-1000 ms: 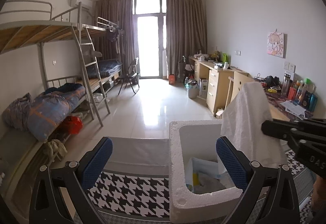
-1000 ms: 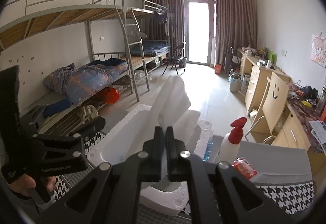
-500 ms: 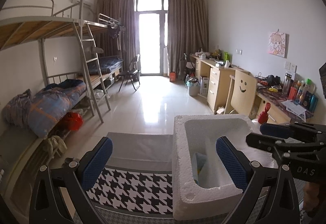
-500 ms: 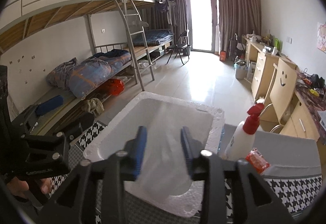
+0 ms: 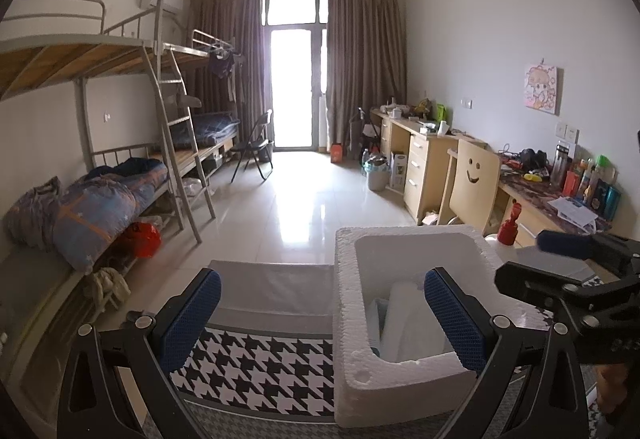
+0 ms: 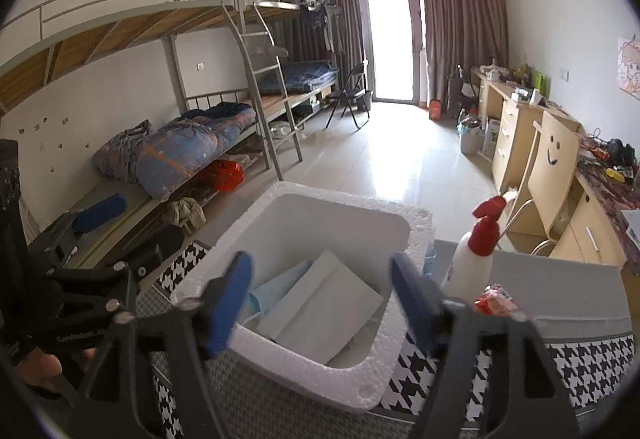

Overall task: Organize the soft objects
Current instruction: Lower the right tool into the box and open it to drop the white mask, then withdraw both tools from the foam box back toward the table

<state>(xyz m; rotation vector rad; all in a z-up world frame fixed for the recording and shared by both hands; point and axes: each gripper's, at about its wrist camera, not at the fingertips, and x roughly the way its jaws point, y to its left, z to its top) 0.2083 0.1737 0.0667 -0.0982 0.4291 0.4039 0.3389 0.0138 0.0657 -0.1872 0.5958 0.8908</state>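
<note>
Inside the white box (image 6: 360,379), a folded white cloth (image 6: 320,303) lies loose. Above the box, the right tool (image 6: 320,303) is opening with nothing in it. Beside the box, the left tool (image 5: 320,315) stands wide. The drop looks done; next, find another soft thing.

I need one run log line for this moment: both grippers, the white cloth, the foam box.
left gripper: open, empty | right gripper: fingers opening, nothing between | white cloth: inside foam box

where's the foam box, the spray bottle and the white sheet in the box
foam box (image 6: 320,375), right wrist view, near rim
spray bottle (image 6: 466,271), right wrist view, white body
white sheet (image 6: 324,309), right wrist view, flat middle
</note>
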